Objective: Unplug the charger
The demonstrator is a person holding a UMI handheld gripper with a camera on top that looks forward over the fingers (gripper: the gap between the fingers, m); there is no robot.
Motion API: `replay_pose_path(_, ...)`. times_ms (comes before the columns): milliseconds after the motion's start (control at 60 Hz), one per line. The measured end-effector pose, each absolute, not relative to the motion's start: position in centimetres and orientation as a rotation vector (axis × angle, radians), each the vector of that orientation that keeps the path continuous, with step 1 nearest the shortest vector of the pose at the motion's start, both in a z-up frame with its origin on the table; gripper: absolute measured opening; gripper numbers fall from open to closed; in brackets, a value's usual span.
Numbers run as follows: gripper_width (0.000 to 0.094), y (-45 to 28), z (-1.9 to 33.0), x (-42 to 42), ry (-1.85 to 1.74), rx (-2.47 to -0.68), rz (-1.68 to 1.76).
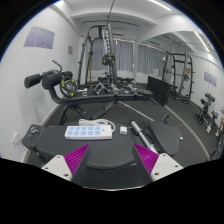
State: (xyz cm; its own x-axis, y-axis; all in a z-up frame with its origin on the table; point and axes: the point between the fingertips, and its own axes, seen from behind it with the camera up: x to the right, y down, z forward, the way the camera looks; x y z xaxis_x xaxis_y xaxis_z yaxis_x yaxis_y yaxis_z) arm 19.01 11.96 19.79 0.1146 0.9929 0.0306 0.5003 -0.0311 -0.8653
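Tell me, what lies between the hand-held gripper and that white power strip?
Only bare dark tabletop, by the gripper view; the open hand-held gripper sits short of the power strip.

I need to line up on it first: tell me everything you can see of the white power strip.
The white power strip is a flat, plastic-looking bar lying lengthwise on the dark surface, just ahead of the open fingers and slightly toward the left one. A row of bluish sockets marks its top. A small white block sits at its right end. Nothing grips it.

You can't really make out any plug or cable on the white power strip point(89, 130), it's too small. The gripper point(112, 159) fingers get cut off at their base, and the far gym gear point(100, 60) is a blur.
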Motion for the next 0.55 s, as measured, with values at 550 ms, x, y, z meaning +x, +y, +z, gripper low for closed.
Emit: replay_pose_path(550,0.0855,6.2,20.3,29.3,-1.507,-1.593,0.815)
